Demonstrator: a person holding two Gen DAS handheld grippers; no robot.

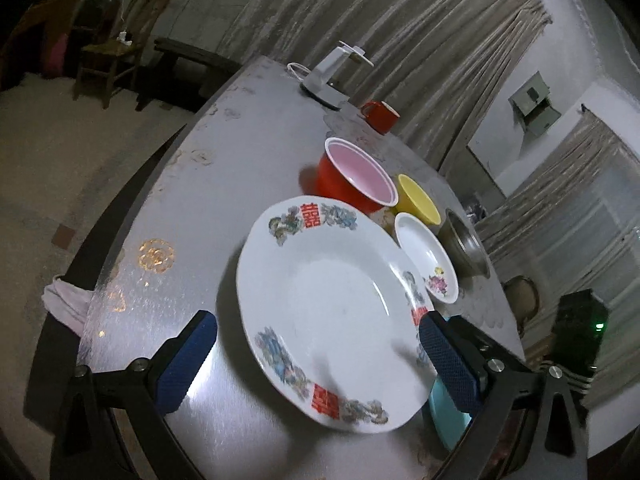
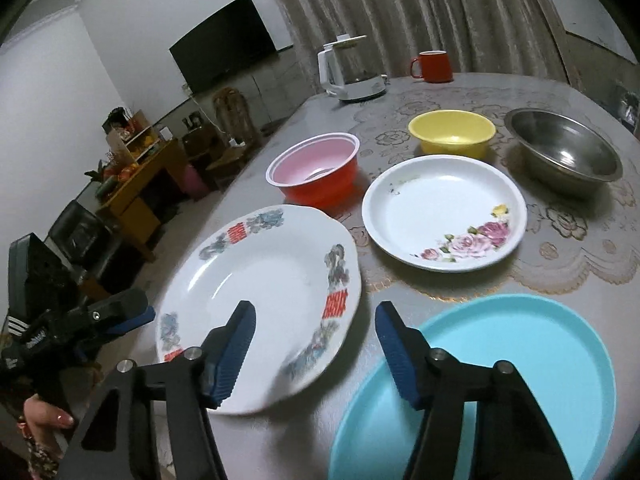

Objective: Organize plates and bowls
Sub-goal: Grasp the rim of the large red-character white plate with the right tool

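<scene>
Plates: big patterned plate (image 2: 260,300) tilted between my grippers | left gripper (image 1: 316,356) spread wide around it | right gripper (image 2: 314,344) apart over its rim, beside blue plate (image 2: 500,380)

Both views are dimly lit, with grain seen across the dark room behind. A bright glare patch is thrown on the table (image 1: 208,216) near the left gripper (image 1: 316,364). The large plate (image 1: 332,292) is smeared by motion blur at its near rim, and a soft shadow is cast beside it. Straight lines are bent by fisheye distortion, and the corners are blacked out.
</scene>
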